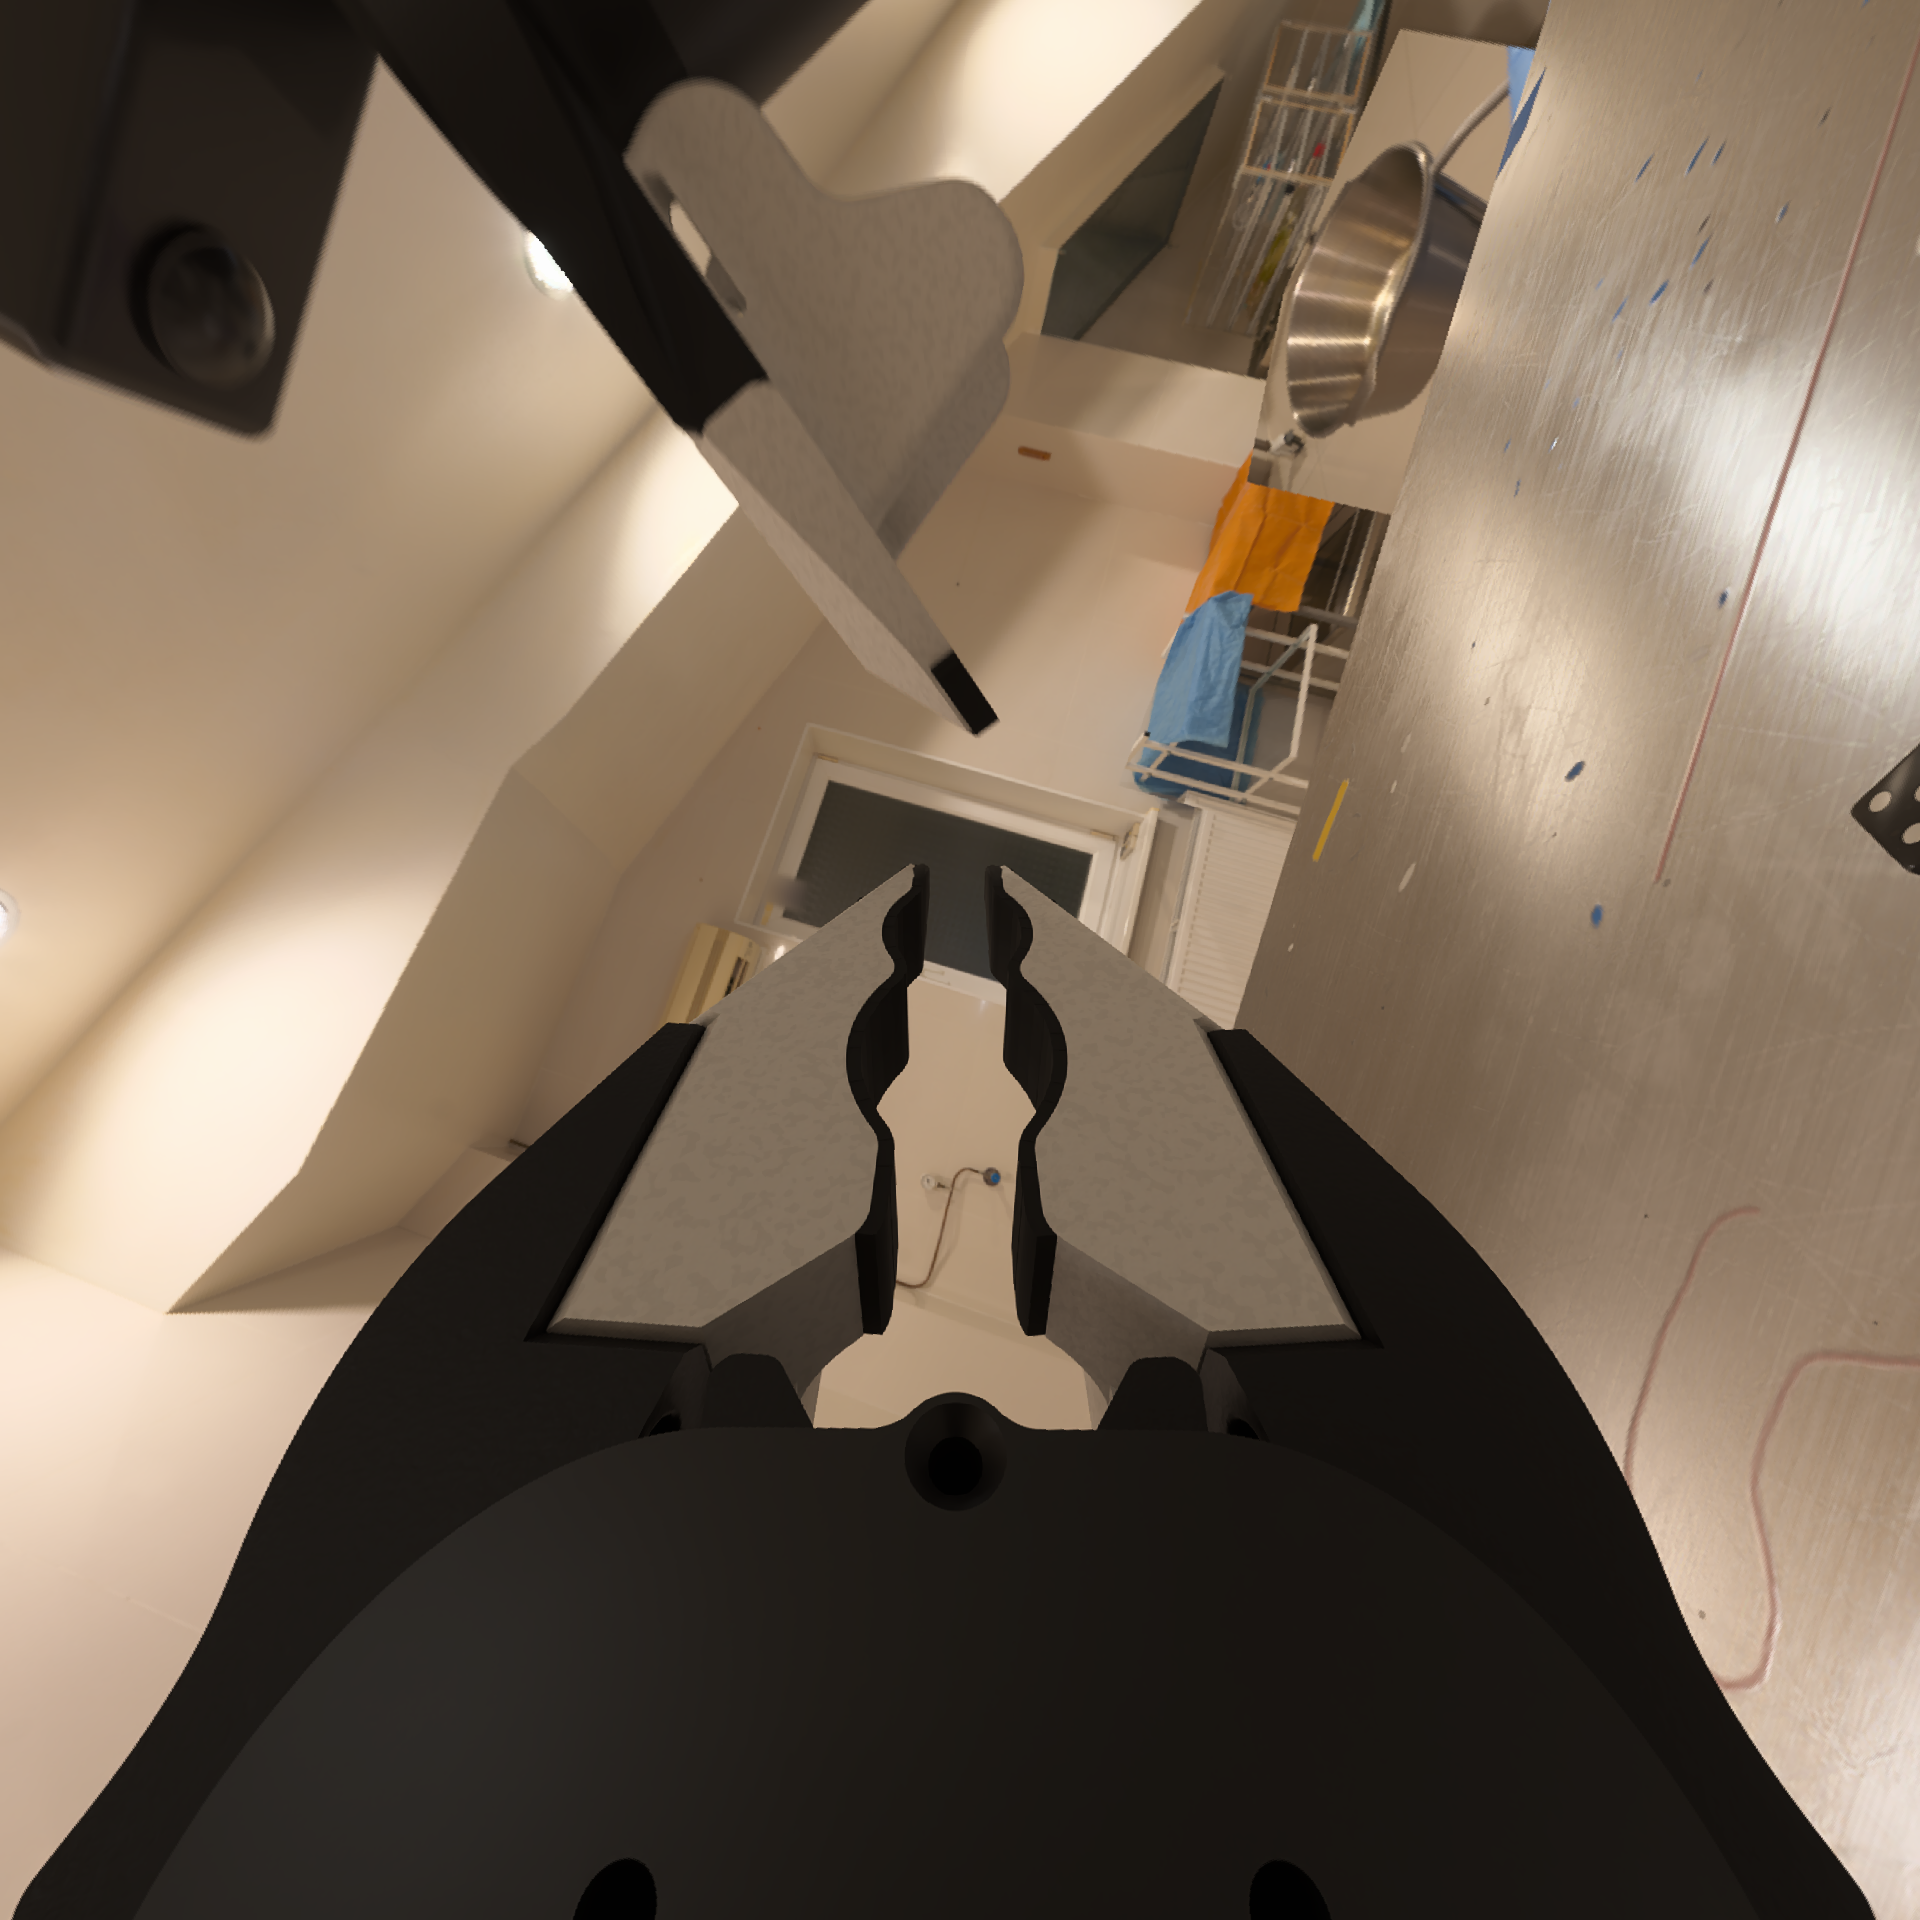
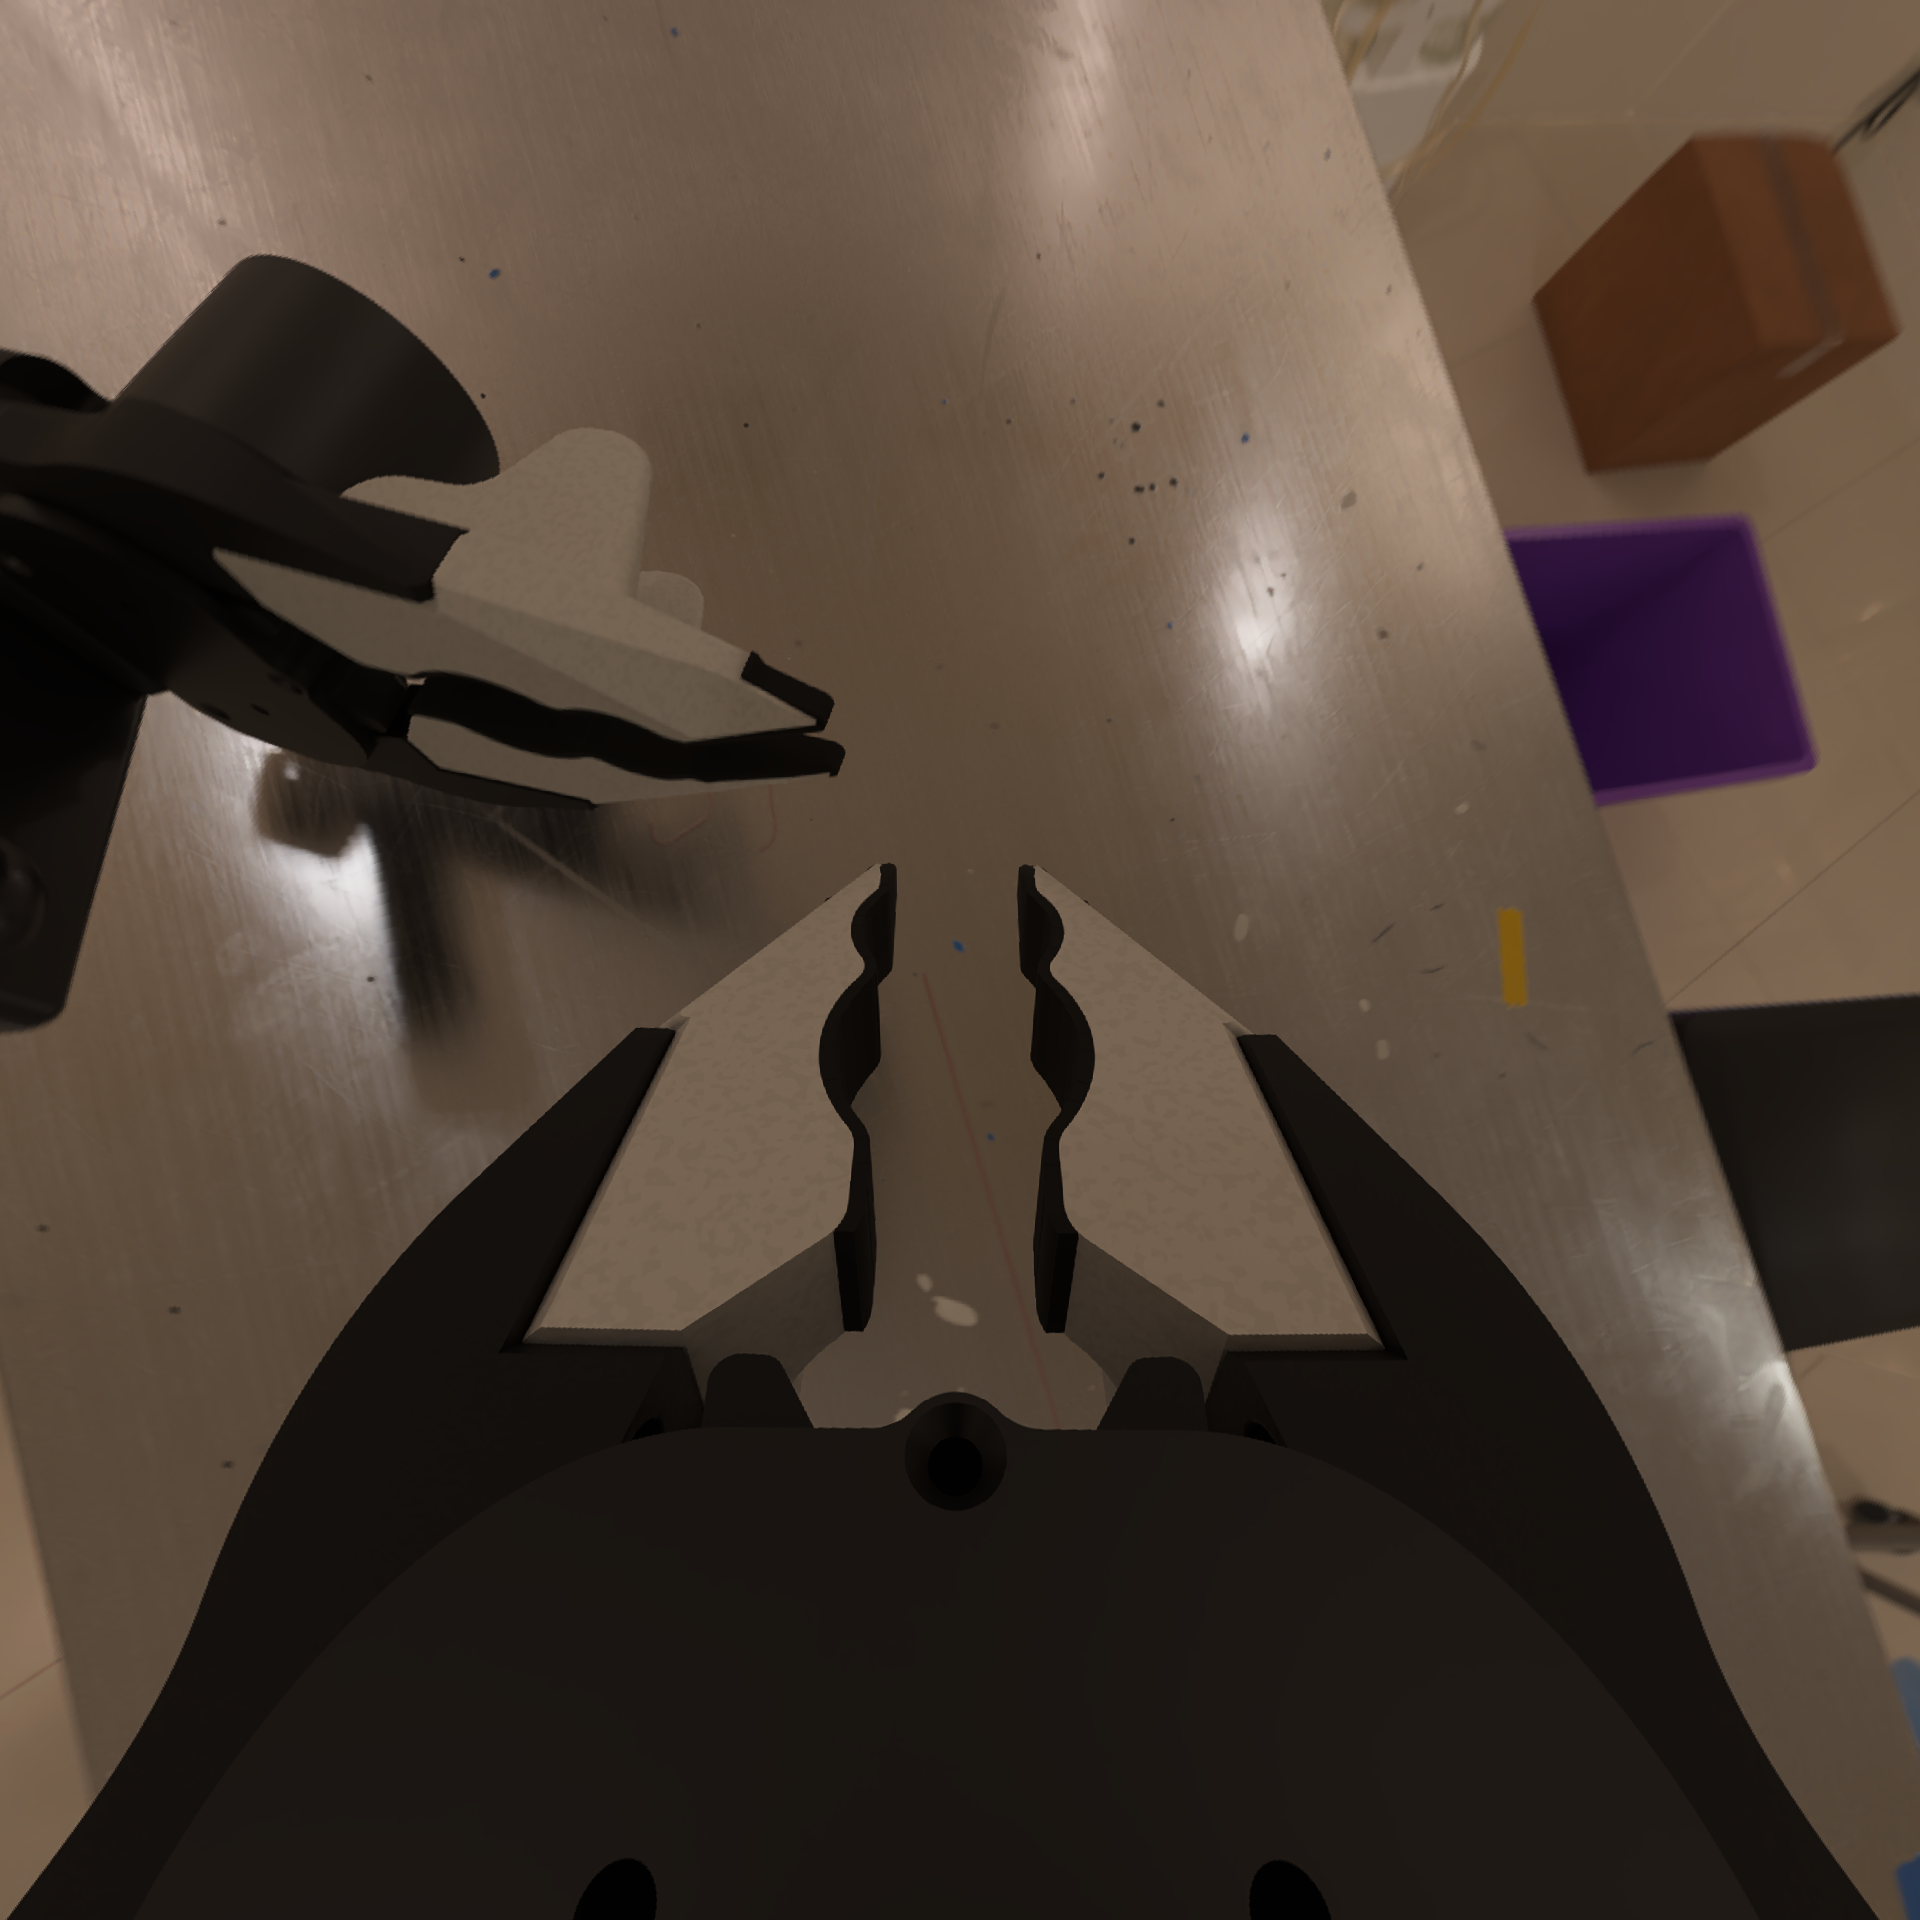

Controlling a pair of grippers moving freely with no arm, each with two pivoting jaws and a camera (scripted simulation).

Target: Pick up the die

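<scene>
Right wrist view, purple bin [image 2: 1652, 655] beside table [image 2: 935, 312]

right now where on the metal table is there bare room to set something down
Most of the metal table is bare: the far stretch beyond both grippers, and the strip between the right gripper and the edge with the yellow tape mark. It is crowded at the left, where the left gripper hangs above the top. The die shows only in the left wrist view.

Table [image 2: 935, 312] bare ahead of right gripper [image 2: 956, 883]; left gripper [image 2: 821, 732] crowds its left side.
</scene>
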